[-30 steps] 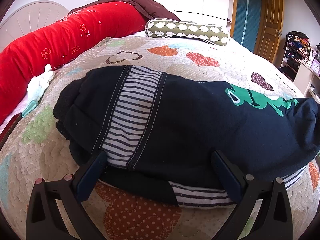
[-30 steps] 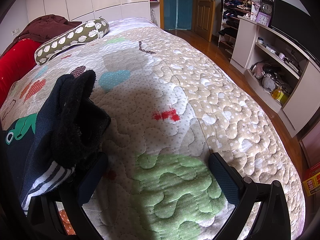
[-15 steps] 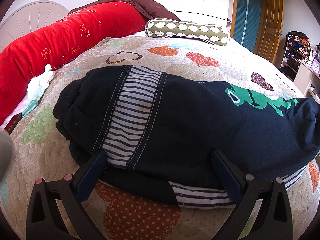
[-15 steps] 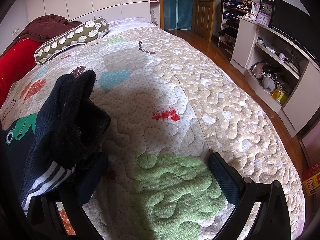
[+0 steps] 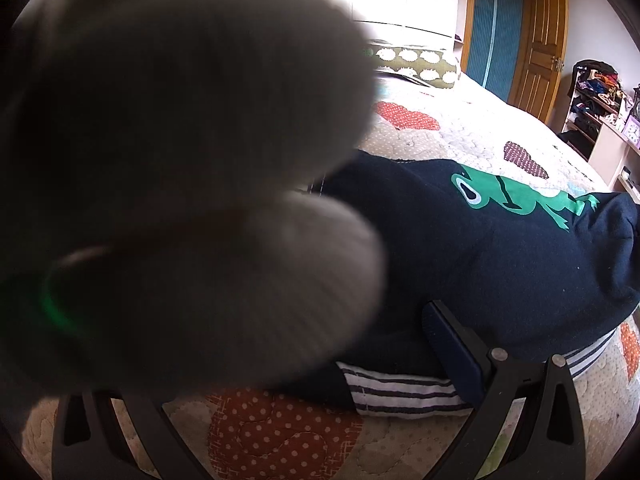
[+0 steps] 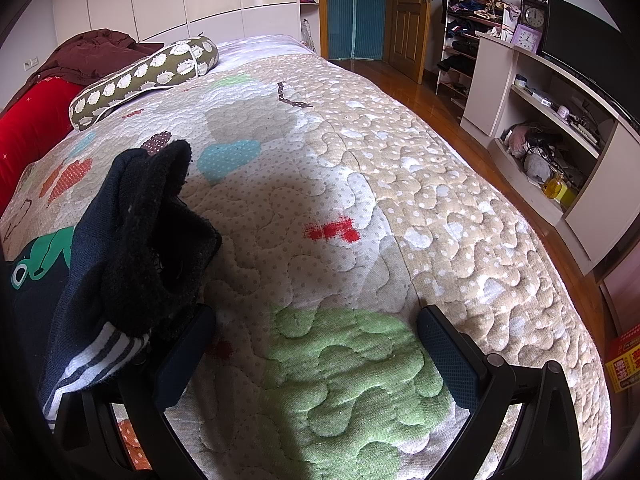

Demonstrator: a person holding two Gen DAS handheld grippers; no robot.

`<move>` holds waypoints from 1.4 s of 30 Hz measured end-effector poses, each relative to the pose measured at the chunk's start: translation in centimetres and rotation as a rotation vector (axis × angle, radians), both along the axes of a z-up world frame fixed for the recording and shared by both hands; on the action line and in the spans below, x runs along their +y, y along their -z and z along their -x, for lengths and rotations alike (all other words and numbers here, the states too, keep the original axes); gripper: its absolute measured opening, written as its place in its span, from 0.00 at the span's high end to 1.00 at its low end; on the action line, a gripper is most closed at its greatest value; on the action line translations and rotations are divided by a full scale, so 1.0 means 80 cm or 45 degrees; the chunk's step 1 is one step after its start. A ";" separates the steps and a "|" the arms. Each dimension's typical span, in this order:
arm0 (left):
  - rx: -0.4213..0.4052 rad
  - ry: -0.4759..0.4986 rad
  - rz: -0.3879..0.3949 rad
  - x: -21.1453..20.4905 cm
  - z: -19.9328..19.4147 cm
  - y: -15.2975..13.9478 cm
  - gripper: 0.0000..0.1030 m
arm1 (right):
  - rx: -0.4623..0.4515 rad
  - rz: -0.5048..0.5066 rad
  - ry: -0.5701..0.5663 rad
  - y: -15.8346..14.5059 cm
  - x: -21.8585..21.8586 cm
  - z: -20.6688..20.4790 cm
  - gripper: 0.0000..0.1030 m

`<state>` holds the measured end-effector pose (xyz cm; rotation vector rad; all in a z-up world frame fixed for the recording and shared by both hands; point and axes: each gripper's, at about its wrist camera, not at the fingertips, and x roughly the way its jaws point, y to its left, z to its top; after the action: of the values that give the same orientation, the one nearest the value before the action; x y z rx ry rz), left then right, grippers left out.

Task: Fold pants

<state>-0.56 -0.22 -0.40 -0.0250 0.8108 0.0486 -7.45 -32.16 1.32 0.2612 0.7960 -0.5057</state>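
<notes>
One pair of dark navy pants [image 5: 500,264] lies folded into a thick bundle on the quilt [image 6: 360,208] that covers the bed, near the quilt's front edge and toward its left half as the right wrist view shows it; the same pants [image 6: 120,248] rise there as a dark heap with one green frog print on the cloth and a white band with dark stripes at the lower edge. In the left wrist view a large, blurred grey glove [image 5: 180,184], with two rounded lobes, sits close to the lens and hides most of the left half, so only one blue pad of the left gripper [image 5: 312,364] is plain, lying against the underside of the bundle; the black frames on both sides stand wide apart, which puts its fingers spread with nothing pinched. The right gripper [image 6: 316,344] has its two fingers spread wide over the quilt's green patch, its left pad touching or just beside the striped edge of the pants, its right pad on bare quilt, holding nothing. At the far edge of the bed lie one olive bolster [image 6: 148,76] with white spots and one long red cushion [image 6: 32,120]. One wooden door [image 6: 408,12] and two clocks [image 6: 528,28] on a shelf unit stand beyond the bed's right side
</notes>
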 end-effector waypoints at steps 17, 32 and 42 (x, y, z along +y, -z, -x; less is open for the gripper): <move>0.008 0.000 0.005 -0.001 -0.013 0.006 0.00 | 0.000 0.000 0.000 0.000 0.000 0.000 0.00; 0.006 0.001 0.008 -0.008 -0.013 0.010 0.00 | 0.000 0.000 0.000 0.000 0.000 0.000 0.00; 0.006 0.000 0.009 -0.009 -0.010 0.011 0.00 | 0.000 0.000 0.000 0.000 0.000 0.000 0.00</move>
<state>0.24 -0.92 -1.24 -0.0317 0.8156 0.0455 -7.45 -32.13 1.34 0.2610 0.7962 -0.5057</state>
